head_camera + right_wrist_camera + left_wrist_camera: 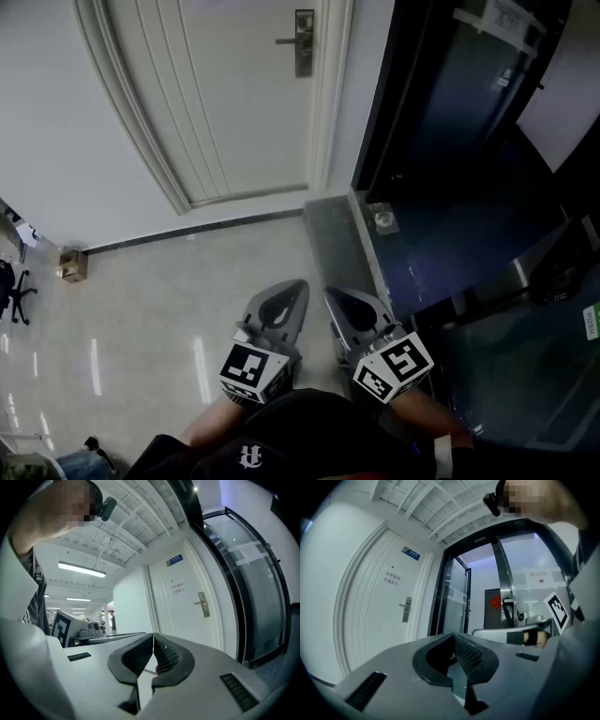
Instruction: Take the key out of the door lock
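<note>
The white door [234,103] stands closed ahead, across the floor. Its metal lock plate with a lever handle [304,42] is far from both grippers and also shows small in the left gripper view [407,609] and the right gripper view [202,604]. A key is too small to make out. My left gripper [281,302] and right gripper [343,302] are held side by side low in front of the person's body, pointing at the door. The jaws of the left gripper [453,637] and of the right gripper [153,636] meet at the tips with nothing between them.
A dark glass partition with a glass door [469,141] stands right of the white door. A small metal fitting [382,220] sits on the grey threshold strip. At the left lie a small cardboard box [72,265] and an office chair base [14,291].
</note>
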